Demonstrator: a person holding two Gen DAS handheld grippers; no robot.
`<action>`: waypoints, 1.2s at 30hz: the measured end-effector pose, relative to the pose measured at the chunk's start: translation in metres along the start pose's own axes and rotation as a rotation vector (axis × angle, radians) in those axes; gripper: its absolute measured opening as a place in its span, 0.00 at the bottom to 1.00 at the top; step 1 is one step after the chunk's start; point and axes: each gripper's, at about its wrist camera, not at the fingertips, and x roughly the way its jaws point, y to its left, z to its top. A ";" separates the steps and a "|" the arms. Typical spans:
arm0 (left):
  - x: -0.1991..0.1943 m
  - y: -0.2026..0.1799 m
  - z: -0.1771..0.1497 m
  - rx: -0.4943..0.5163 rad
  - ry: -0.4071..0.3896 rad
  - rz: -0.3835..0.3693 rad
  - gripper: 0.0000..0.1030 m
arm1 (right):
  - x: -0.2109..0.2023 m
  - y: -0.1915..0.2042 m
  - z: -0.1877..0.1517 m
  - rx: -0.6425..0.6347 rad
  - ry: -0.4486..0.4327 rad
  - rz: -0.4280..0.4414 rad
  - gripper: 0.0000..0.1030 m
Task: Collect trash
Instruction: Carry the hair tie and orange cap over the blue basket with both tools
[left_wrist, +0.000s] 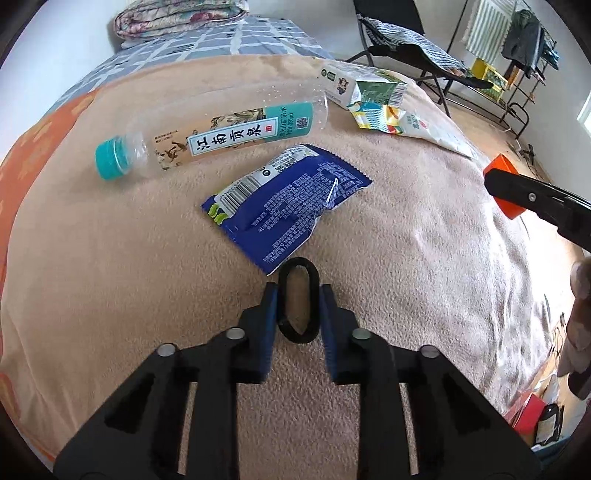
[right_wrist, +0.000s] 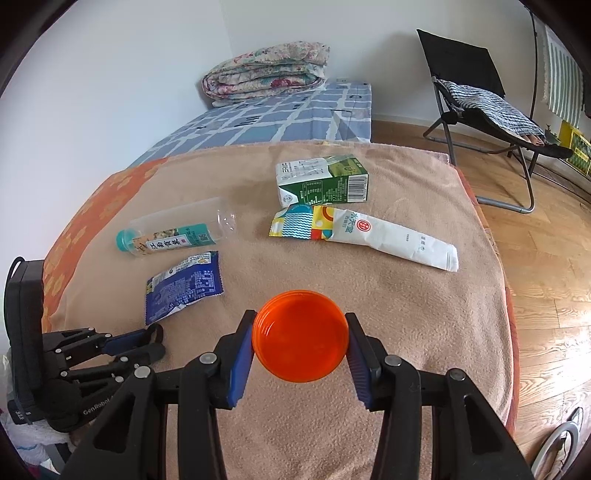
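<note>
Orange cup (right_wrist: 301, 336) clamped in right gripper (right_wrist: 300, 341), blue wrapper (right_wrist: 183, 286) left

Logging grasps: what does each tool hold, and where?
The right tool grips an orange cup by opposite sides of its rim. The left tool pinches a black ring across its sides.

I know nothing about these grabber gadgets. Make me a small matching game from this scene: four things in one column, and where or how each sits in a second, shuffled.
Things:
1. black ring
2. orange cup
3. clear bottle
4. green carton

States:
A. lying on its side, teal cap on
B. clamped in the right gripper
C. farthest back on the blanket
D. pinched in the left gripper

Pairs: 1-D, 2-B, 3-A, 4-C
</note>
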 end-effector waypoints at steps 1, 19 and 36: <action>-0.001 0.001 0.000 -0.002 -0.003 -0.004 0.10 | 0.000 0.000 0.000 -0.001 0.000 -0.001 0.46; -0.075 0.021 -0.016 -0.076 -0.112 -0.053 0.05 | -0.050 0.031 -0.026 -0.101 -0.026 0.041 0.46; -0.182 -0.007 -0.128 -0.279 -0.280 -0.060 0.05 | -0.126 0.104 -0.118 -0.223 0.007 0.151 0.46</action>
